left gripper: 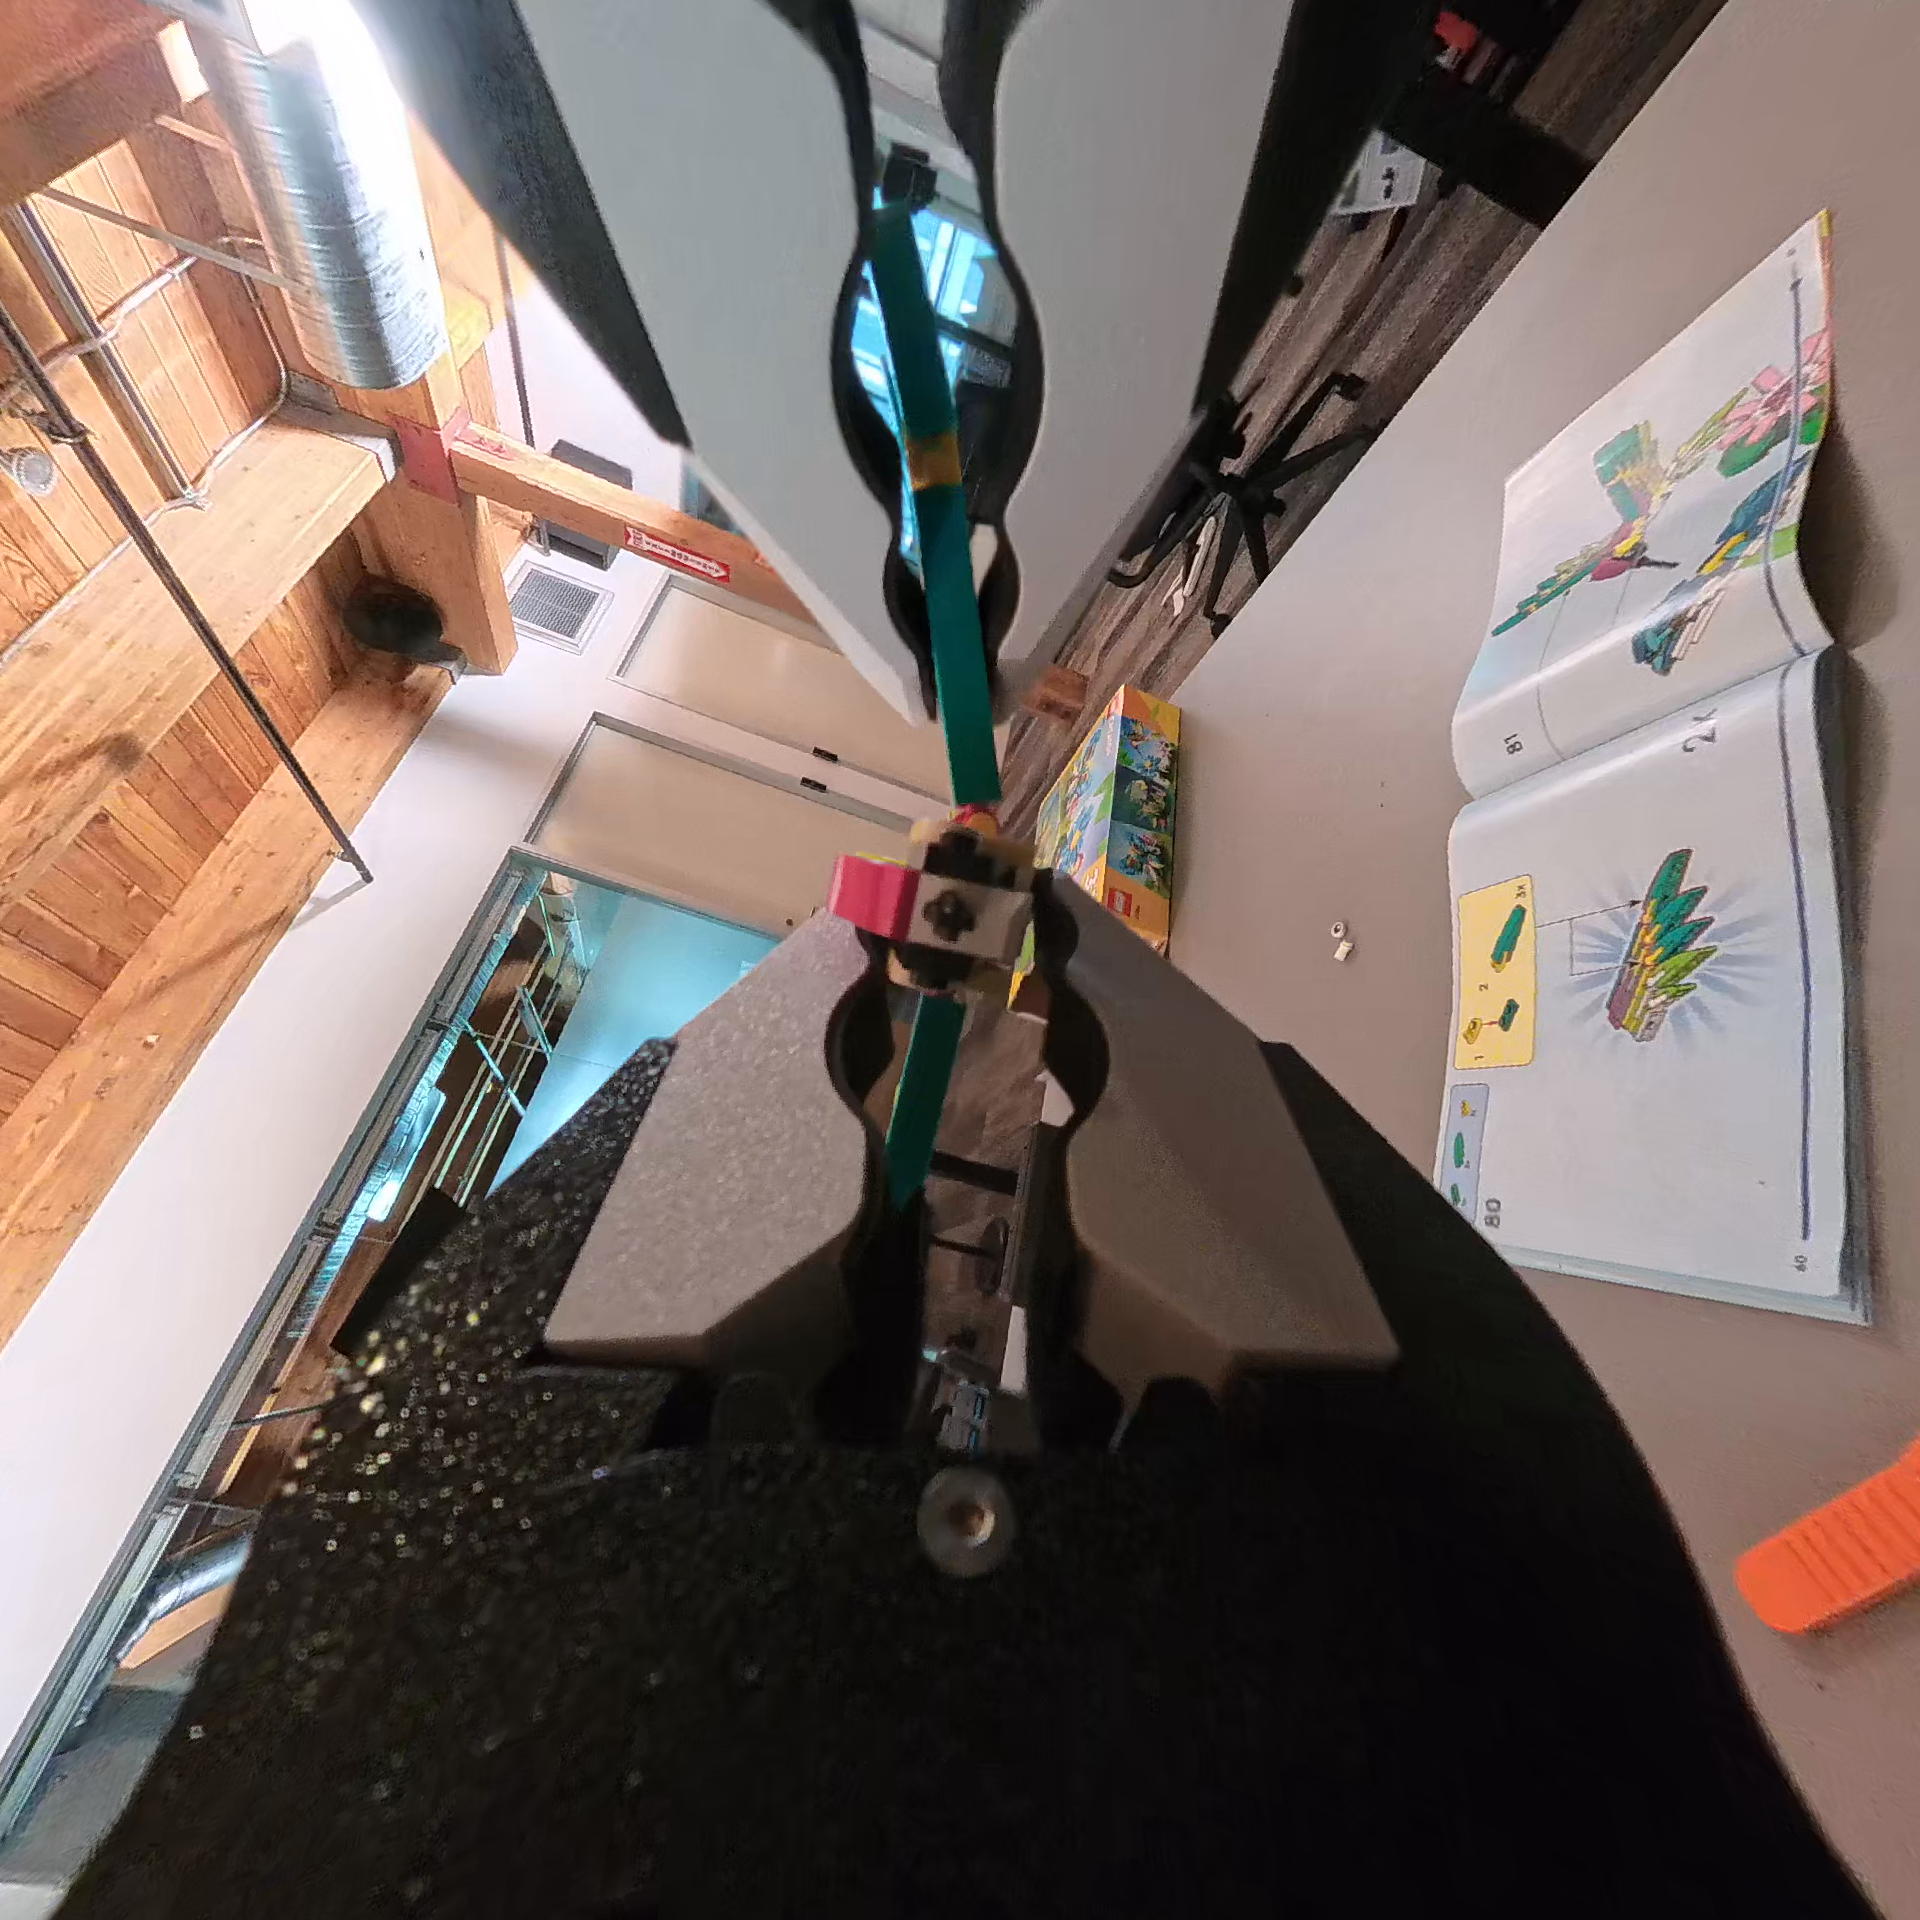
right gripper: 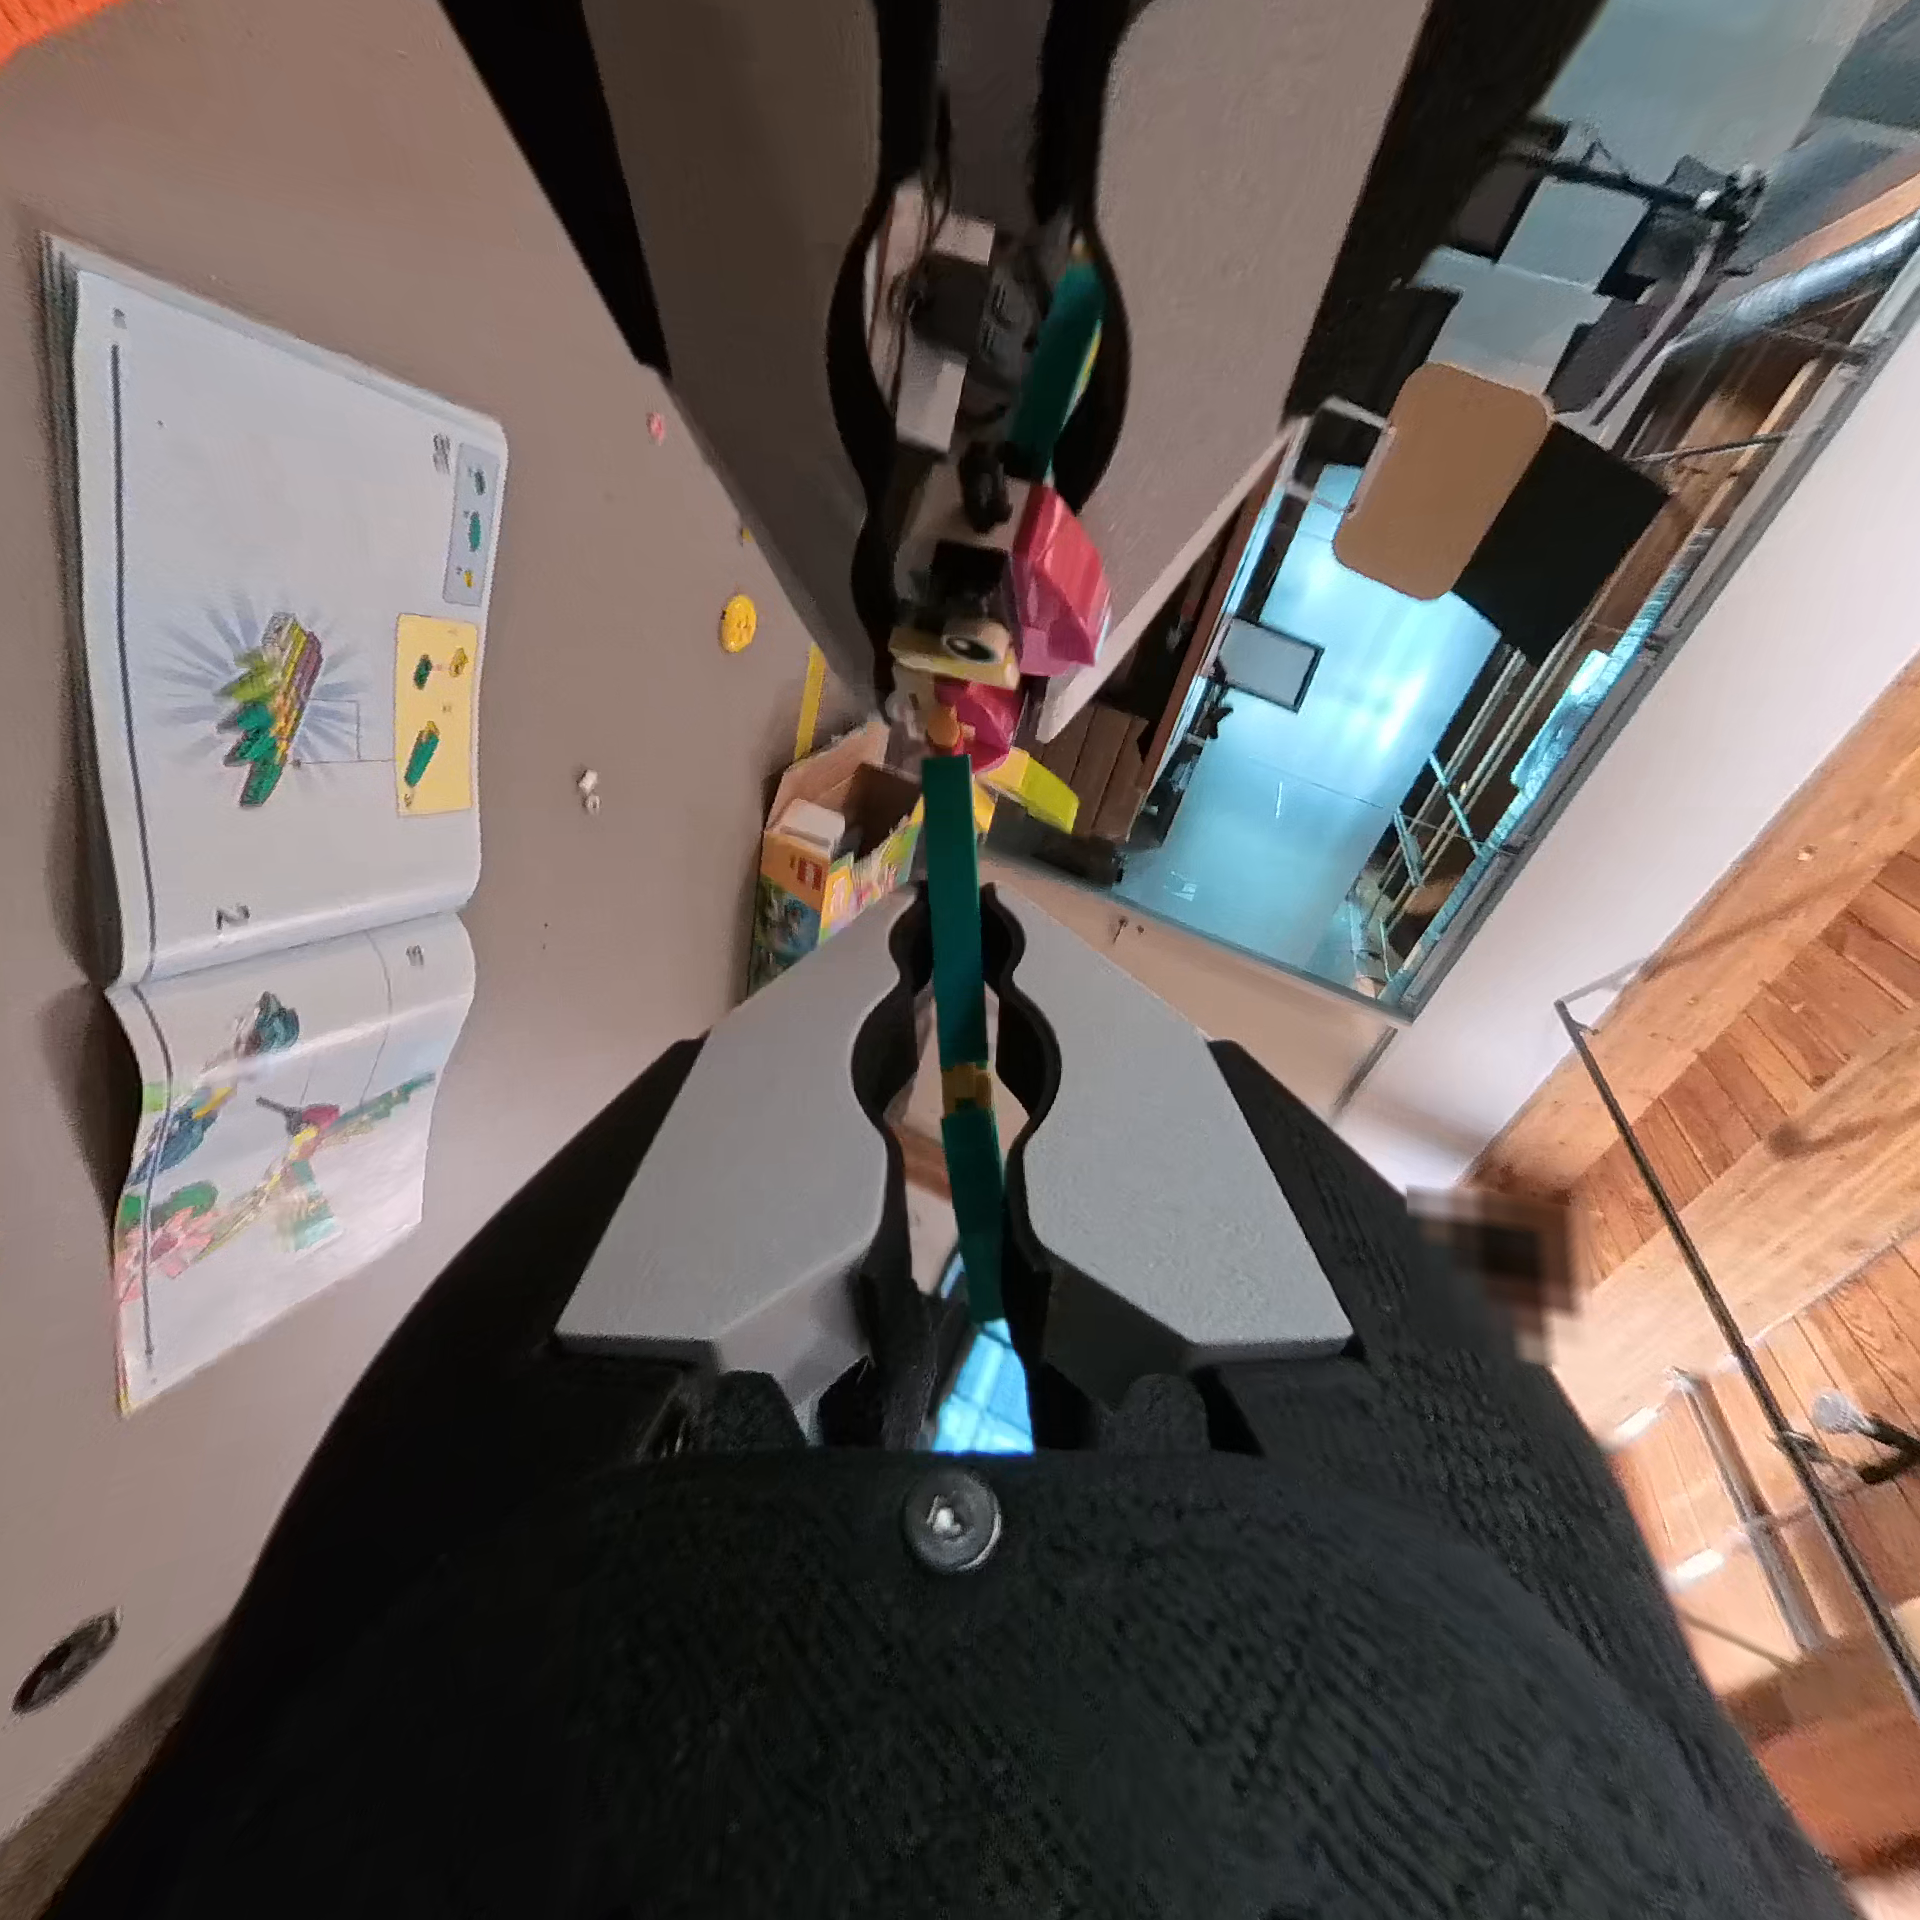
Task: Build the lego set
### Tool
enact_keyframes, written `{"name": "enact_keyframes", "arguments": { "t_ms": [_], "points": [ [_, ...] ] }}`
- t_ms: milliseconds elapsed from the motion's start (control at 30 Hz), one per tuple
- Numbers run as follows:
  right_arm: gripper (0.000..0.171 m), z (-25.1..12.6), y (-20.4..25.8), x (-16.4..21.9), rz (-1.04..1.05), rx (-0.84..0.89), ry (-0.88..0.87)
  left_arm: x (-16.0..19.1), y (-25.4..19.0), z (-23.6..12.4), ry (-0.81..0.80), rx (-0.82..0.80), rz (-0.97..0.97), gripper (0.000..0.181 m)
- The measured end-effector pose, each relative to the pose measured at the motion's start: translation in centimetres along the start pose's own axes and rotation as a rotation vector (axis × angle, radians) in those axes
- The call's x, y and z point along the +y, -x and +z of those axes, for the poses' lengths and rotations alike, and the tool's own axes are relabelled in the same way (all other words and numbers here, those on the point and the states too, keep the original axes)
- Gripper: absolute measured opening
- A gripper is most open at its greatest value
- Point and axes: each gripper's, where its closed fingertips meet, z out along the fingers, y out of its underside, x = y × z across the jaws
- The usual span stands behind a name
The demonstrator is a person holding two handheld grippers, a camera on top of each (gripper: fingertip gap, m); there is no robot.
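A small Lego bird model (left gripper: 961, 914) with a pink and tan body and long teal wings is held in the air between my two grippers, which face each other. My left gripper (left gripper: 961, 930) is shut on the body, with one teal wing (left gripper: 923, 1091) running back between its grey fingers (left gripper: 748, 1122). My right gripper (right gripper: 956, 899) is shut on the other teal wing (right gripper: 961, 997). The body (right gripper: 1039, 582) shows beyond it, in the left gripper (right gripper: 956, 696). In the left wrist view the right gripper (left gripper: 966, 696) comes in from the top on that wing (left gripper: 925, 416).
An open instruction booklet (left gripper: 1662, 831) (right gripper: 281, 727) lies on the grey table (left gripper: 1351, 675). A Lego box (left gripper: 1122, 821) (right gripper: 821, 883) stands near the table's far edge. An orange brick separator (left gripper: 1839, 1558), a small white piece (left gripper: 1343, 940) and a yellow round piece (right gripper: 740, 621) lie loose.
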Motion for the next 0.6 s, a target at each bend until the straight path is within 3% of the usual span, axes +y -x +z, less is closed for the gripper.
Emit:
{"name": "enact_keyframes", "arguments": {
  "t_ms": [33, 100, 267, 433, 600],
  "points": [
    [0.009, -0.1, -0.1, -0.3, 0.031, 0.007, -0.036, -0.1, 0.1, 0.0, -0.013, -0.003, -0.007, 0.022],
    [0.036, -0.6, -1.0, 0.9, 0.124, 0.048, -0.024, 0.2, 0.4, -0.1, -0.003, -0.03, 0.015, 0.022],
    [0.06, -4.1, -2.0, 6.4, 0.534, 0.185, -0.096, 1.9, 1.0, 0.0, 0.038, -0.055, 0.023, 0.023],
    [0.054, -7.9, 2.0, 15.3, 0.983, 0.506, -0.148, 4.1, 1.7, 0.2, 0.085, -0.055, -0.072, 0.023],
    [0.051, -6.4, 9.3, 21.4, 1.253, 0.648, -0.152, 6.5, 2.6, 0.3, 0.139, -0.071, -0.176, 0.023]
  ]
}}
